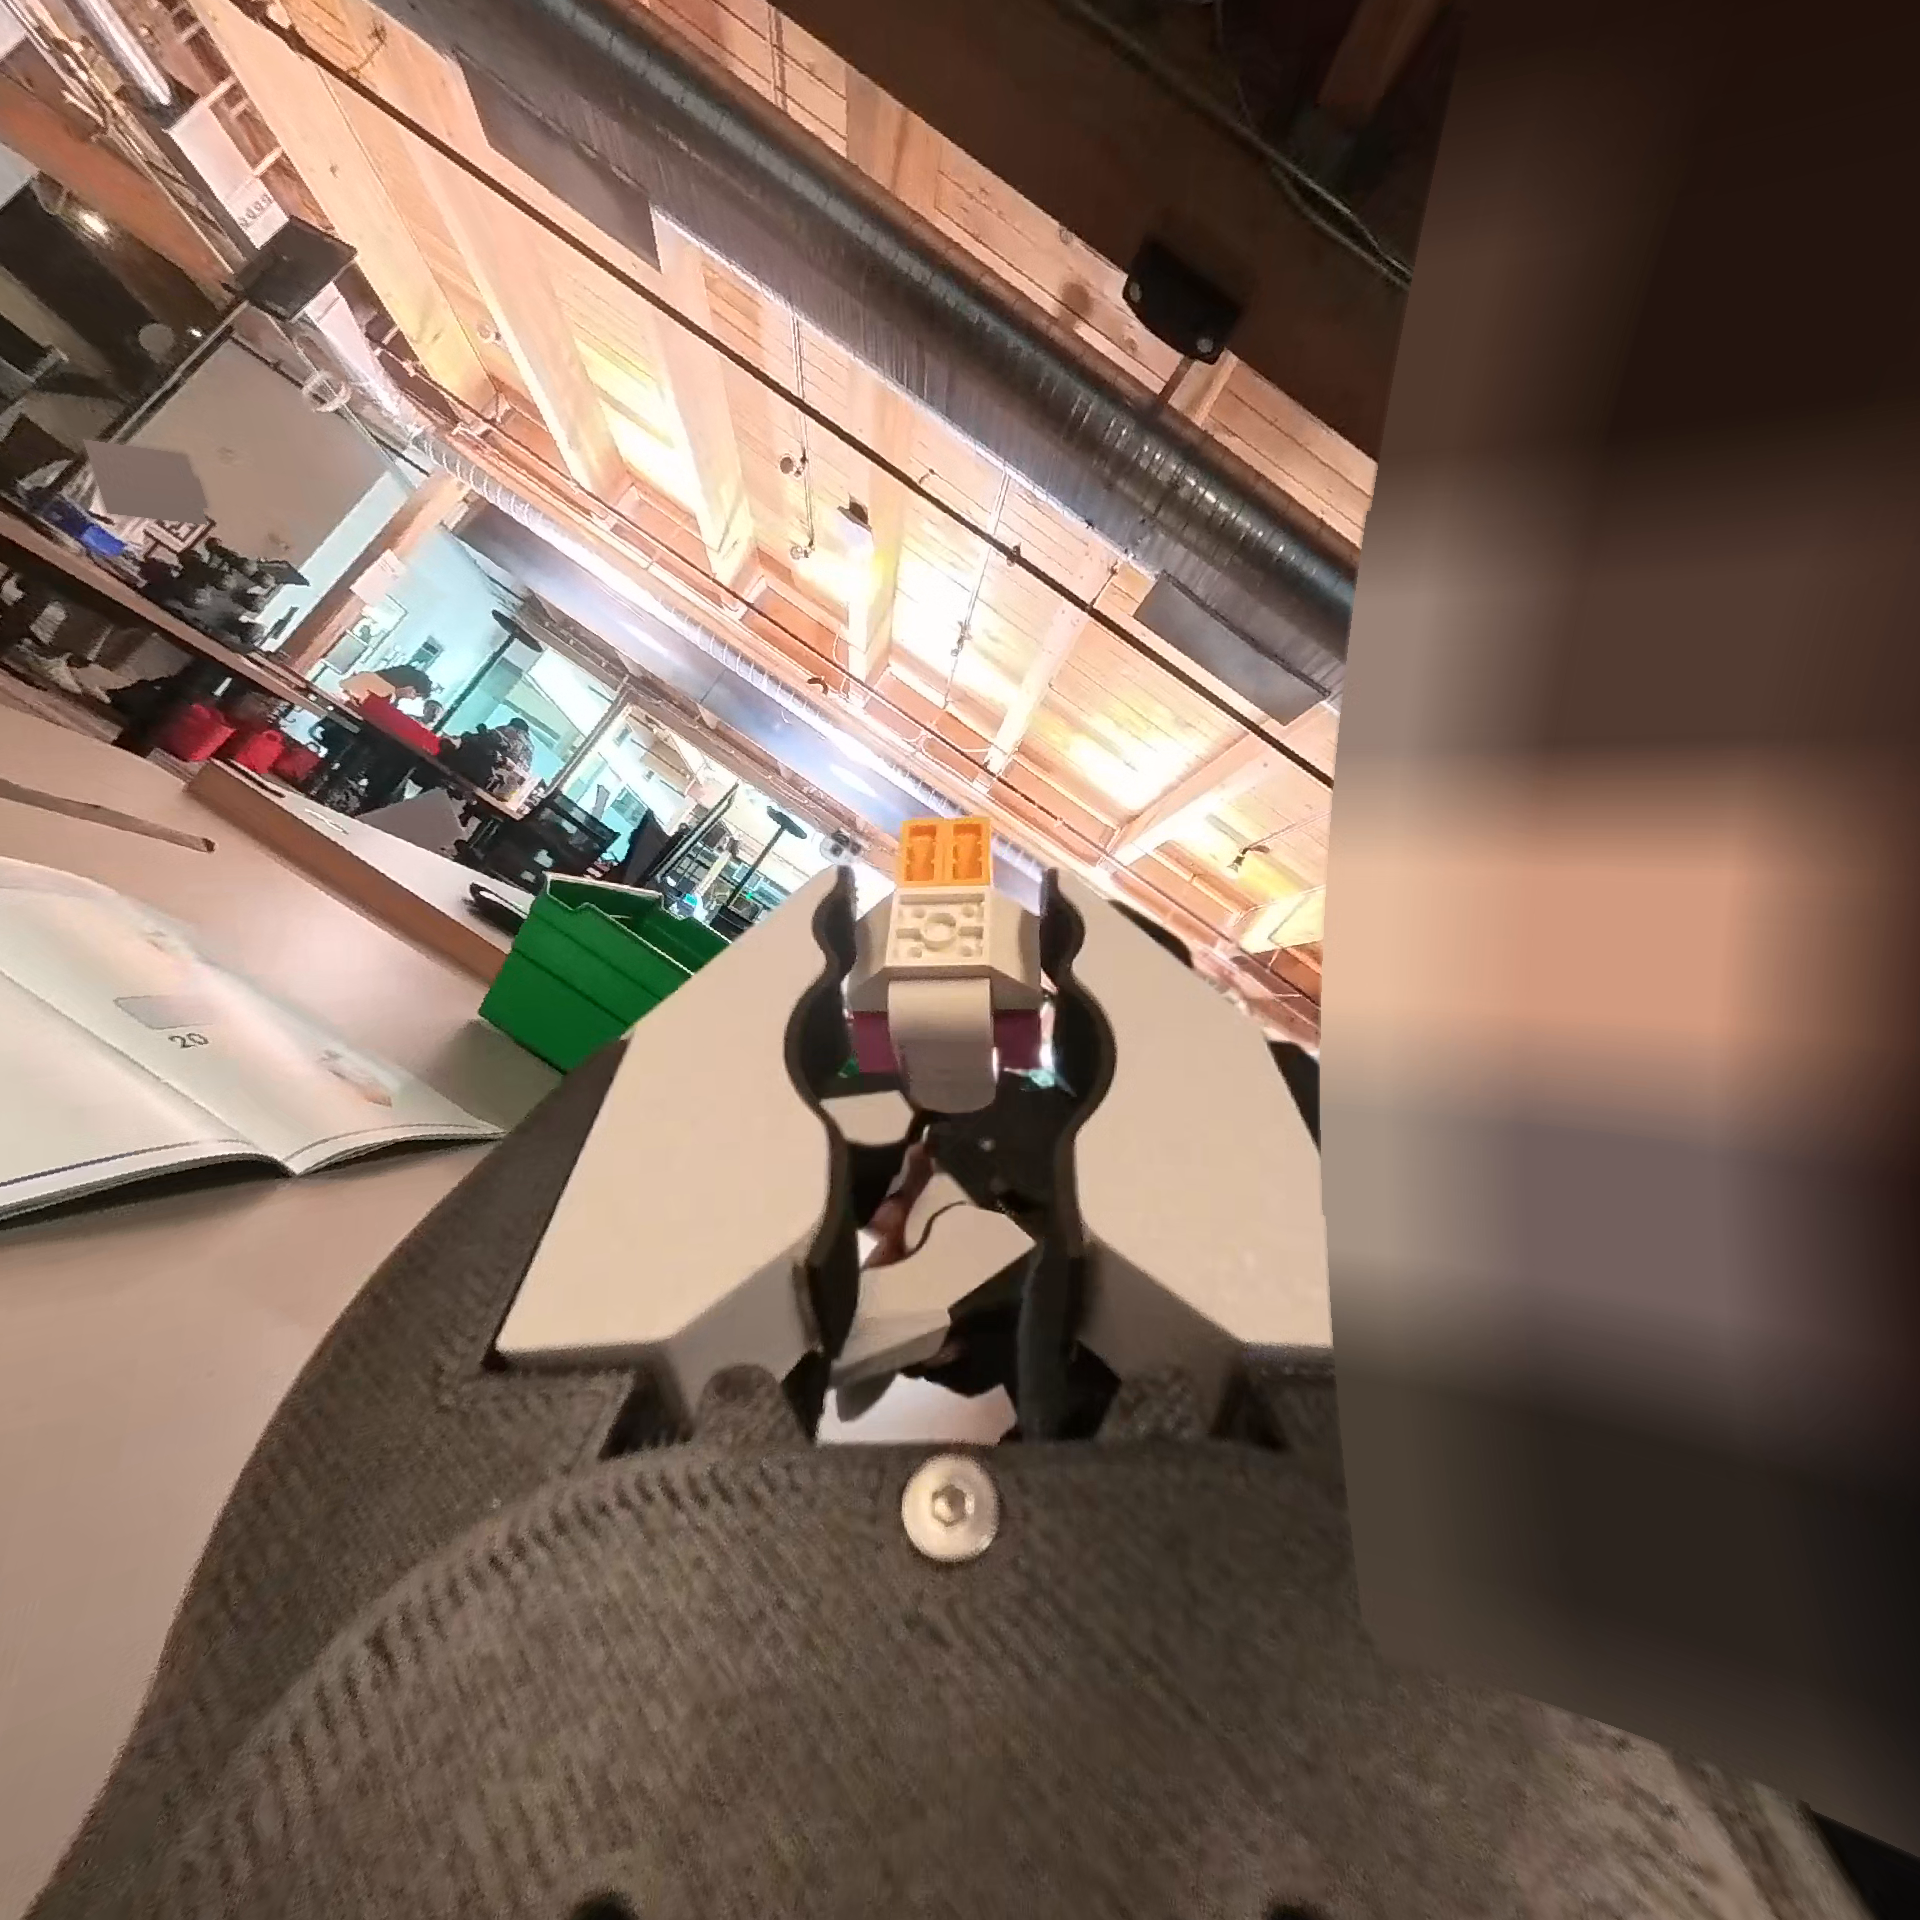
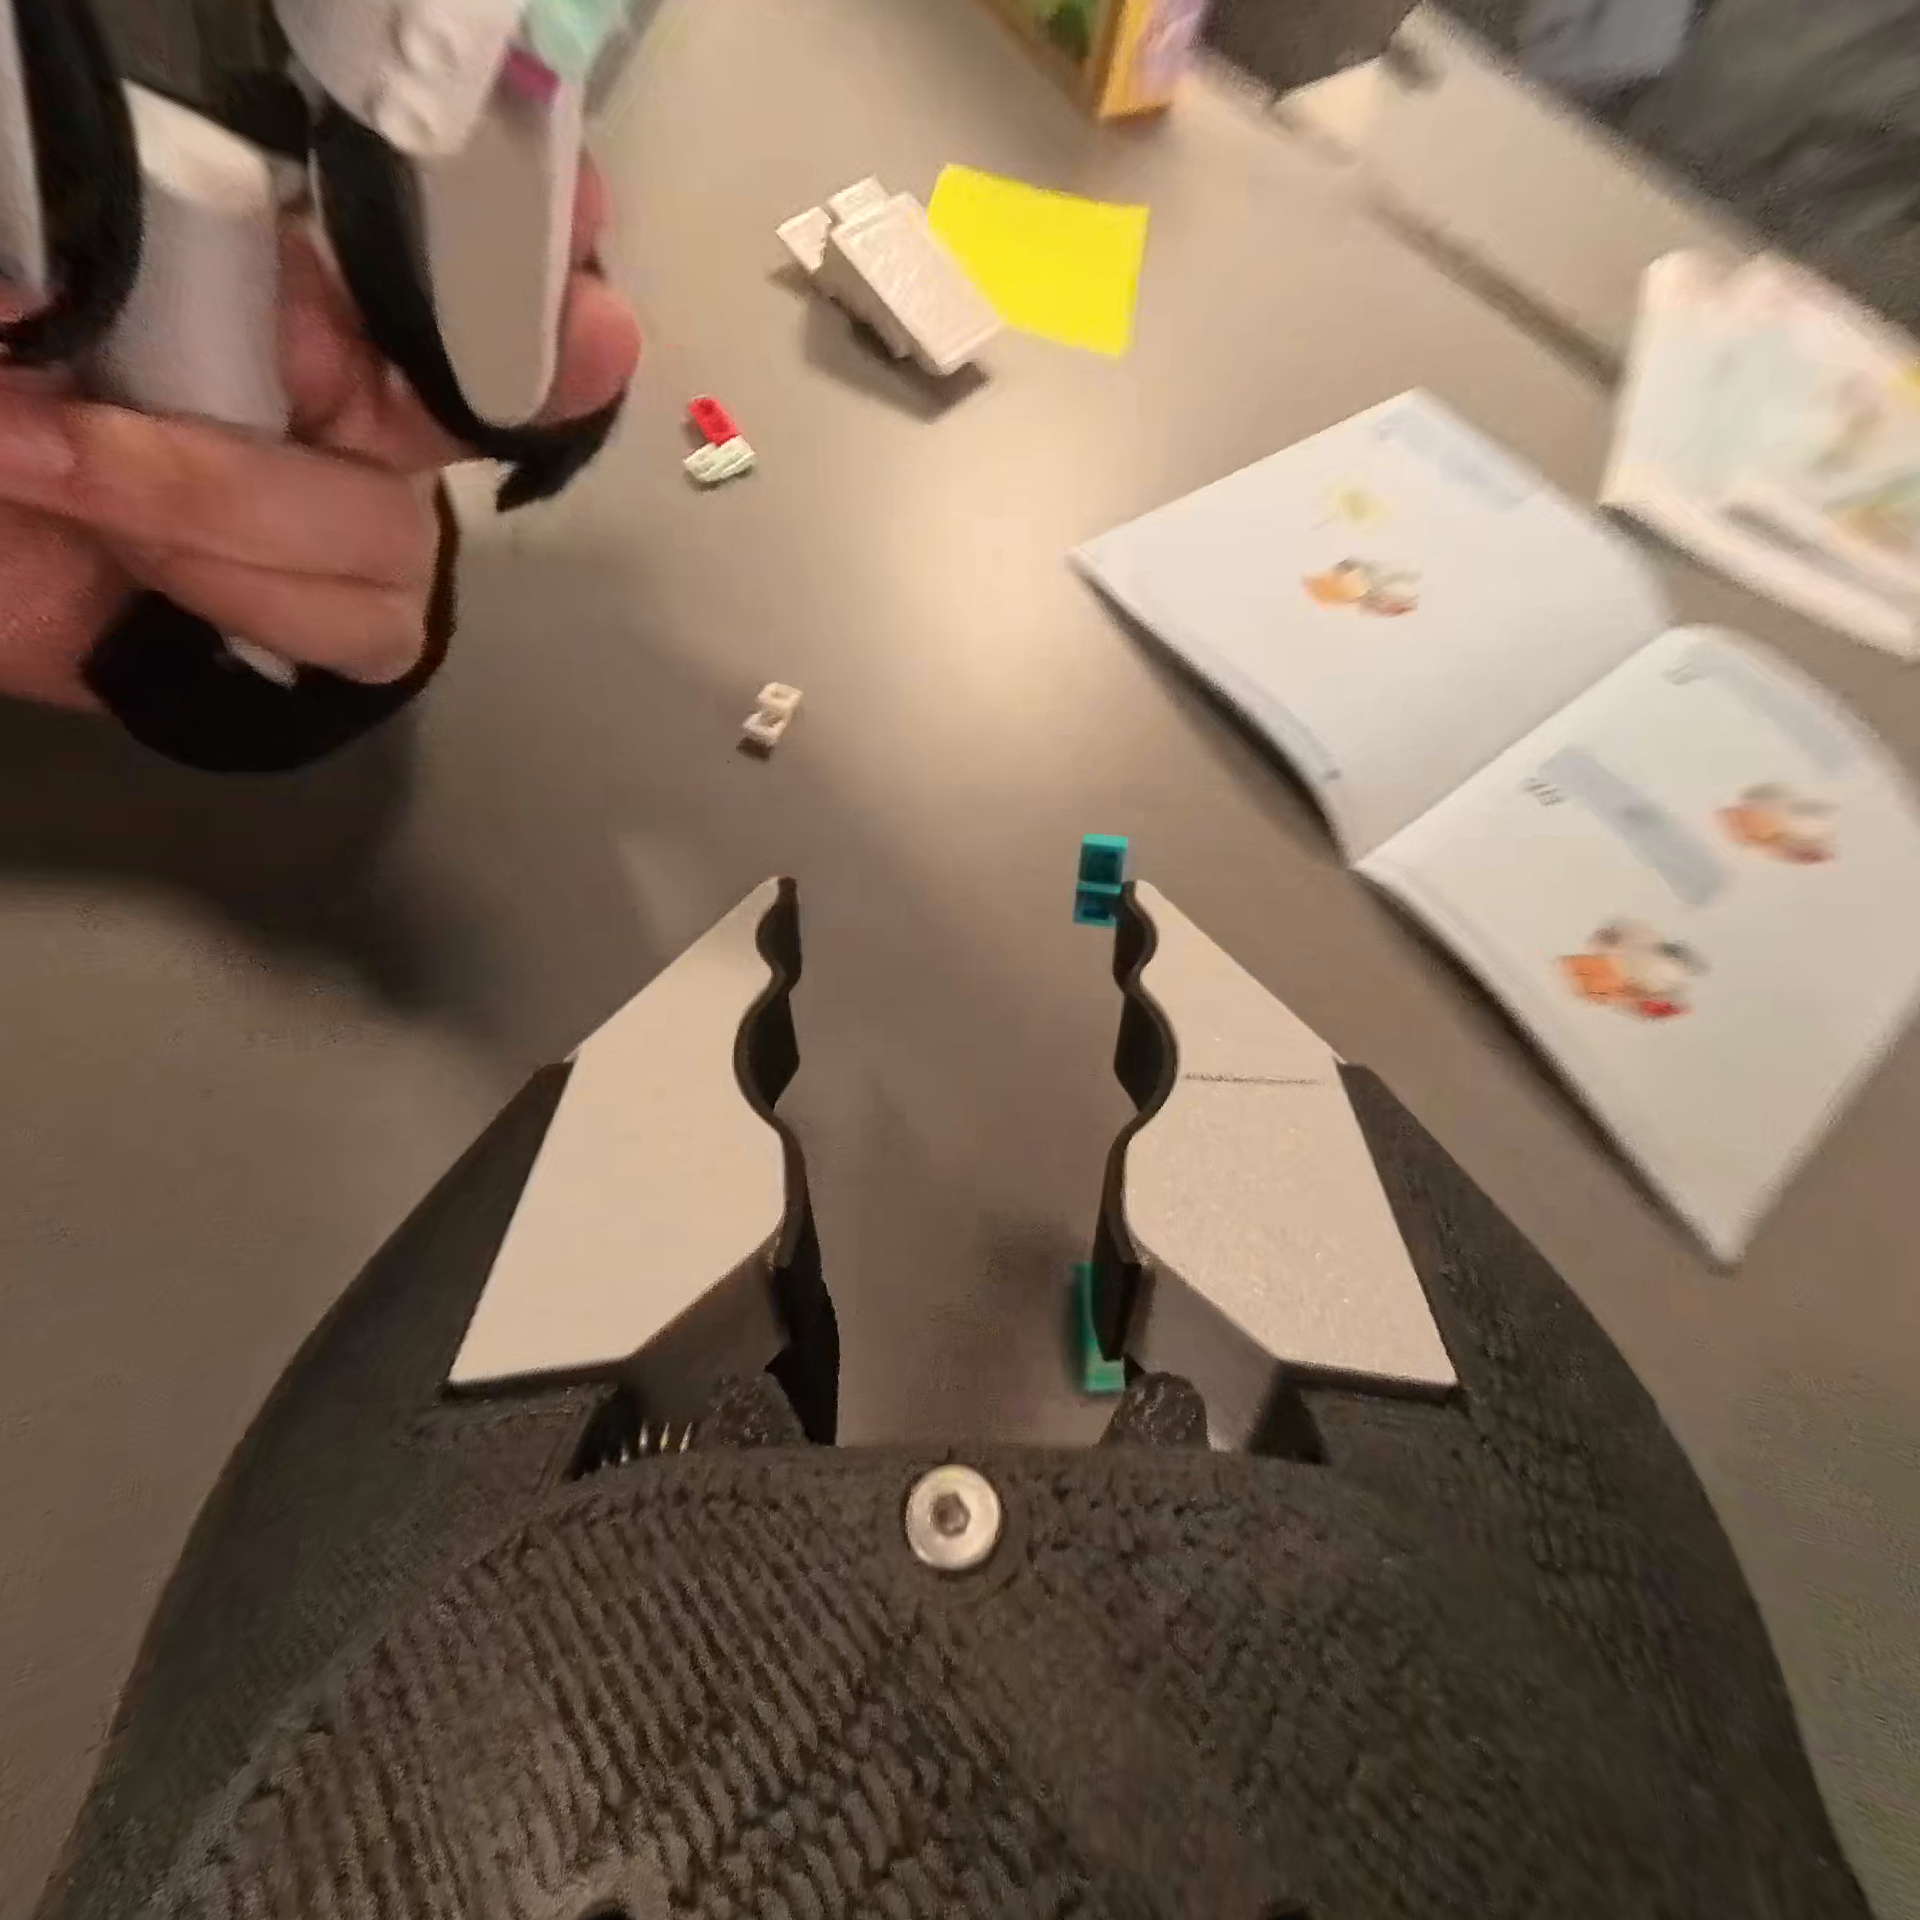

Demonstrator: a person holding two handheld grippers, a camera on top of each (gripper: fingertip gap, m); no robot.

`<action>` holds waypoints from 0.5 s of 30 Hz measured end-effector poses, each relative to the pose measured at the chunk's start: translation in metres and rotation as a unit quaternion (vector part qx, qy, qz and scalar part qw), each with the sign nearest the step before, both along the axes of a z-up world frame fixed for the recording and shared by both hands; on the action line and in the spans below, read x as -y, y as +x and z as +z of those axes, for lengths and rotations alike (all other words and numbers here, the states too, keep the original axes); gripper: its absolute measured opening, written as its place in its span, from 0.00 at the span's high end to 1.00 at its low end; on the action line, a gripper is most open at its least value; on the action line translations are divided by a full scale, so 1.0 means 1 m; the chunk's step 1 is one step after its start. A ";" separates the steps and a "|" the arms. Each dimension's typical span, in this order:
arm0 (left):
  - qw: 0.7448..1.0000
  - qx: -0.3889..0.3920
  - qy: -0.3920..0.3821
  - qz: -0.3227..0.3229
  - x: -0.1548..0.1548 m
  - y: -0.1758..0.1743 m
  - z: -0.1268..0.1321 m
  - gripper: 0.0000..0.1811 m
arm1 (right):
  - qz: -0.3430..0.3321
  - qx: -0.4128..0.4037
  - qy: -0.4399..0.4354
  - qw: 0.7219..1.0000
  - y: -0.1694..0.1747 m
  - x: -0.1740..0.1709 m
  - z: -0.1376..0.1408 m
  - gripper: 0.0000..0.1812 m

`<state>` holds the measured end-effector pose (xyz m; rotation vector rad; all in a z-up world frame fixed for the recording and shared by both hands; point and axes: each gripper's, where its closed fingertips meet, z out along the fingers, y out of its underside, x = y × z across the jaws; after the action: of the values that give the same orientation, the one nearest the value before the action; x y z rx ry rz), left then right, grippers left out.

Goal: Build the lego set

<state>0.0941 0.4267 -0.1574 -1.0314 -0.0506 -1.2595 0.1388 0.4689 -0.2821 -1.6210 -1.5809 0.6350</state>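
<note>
In the left wrist view my left gripper is shut on a small lego assembly with a white body, an orange brick on top and magenta parts below. It is raised and tilted up towards the ceiling. In the right wrist view my right gripper is open and empty above the grey table. A teal brick sits just by its right fingertip. Another teal piece shows by the base of that finger. A hand holds the left gripper with the blurred assembly at top left.
An open instruction booklet lies right of the gripper and also shows in the left wrist view. On the table ahead are a small white piece, red and pale green pieces, white blocks, yellow paper. A green bin stands nearby. There is about 15 centimetres between the tips of the two grippers.
</note>
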 end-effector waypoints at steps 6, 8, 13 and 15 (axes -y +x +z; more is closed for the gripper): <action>1.000 -0.006 -0.006 0.007 -0.001 -0.003 -0.001 0.81 | 0.004 0.094 -0.124 0.988 0.003 0.010 -0.038 0.65; 1.000 0.000 -0.008 0.005 -0.002 -0.004 -0.001 0.81 | -0.003 0.097 -0.154 0.983 0.002 0.011 -0.035 0.62; 1.000 0.013 -0.015 0.011 -0.003 -0.009 -0.003 0.81 | 0.047 0.004 -0.060 0.997 -0.018 0.024 0.010 0.58; 1.000 0.017 -0.017 0.013 -0.004 -0.010 -0.003 0.81 | 0.080 -0.082 0.008 0.993 -0.032 0.040 0.045 0.63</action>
<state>0.0840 0.4310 -0.1601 -1.0353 -0.1126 -1.2564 0.1067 0.4290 -0.2367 -1.4029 -1.6001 0.8164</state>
